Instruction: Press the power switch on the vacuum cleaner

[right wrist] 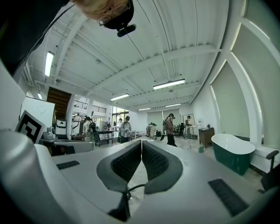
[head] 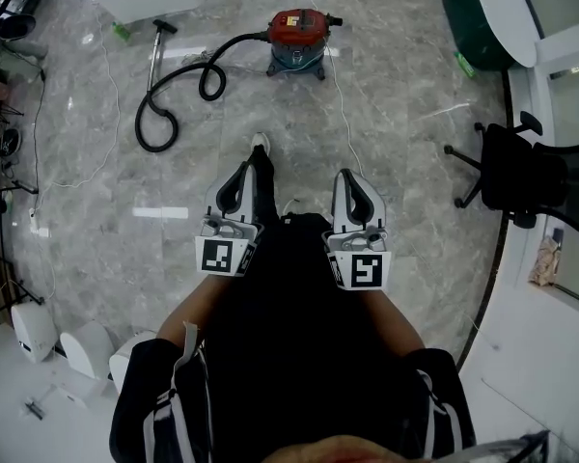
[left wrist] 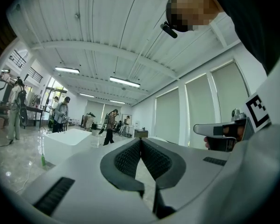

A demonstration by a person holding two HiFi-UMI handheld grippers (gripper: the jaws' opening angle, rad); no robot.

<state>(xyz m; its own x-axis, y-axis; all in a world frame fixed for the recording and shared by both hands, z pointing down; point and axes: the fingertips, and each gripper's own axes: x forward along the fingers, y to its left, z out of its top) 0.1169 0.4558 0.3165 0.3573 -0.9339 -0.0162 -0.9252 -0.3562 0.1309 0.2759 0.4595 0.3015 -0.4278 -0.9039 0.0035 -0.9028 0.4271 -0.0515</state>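
Inventory, head view and both gripper views.

- Vacuum cleaner (head: pixel 296 39): red top, grey drum, upright on the grey marble floor (head: pixel 396 114) at upper centre of the frame.
- Hose (head: pixel 179 90): black, looped on the floor to the left of the vacuum cleaner and ending in an upright wand.
- Cable (head: pixel 340 95): thin, white, trailing from the vacuum cleaner toward lower centre.
- Left gripper (head: pixel 243 172): held at lower centre, left of the midline, well apart from the vacuum cleaner. Its jaws were together at the tips, with nothing between them.
- Right gripper (head: pixel 352 177): held beside the left one, right of the midline. Its jaws also met at the tips, empty.
- Chair (head: pixel 536 177): black, at the right edge.
- Tub (head: pixel 478 17): dark green, at upper right.
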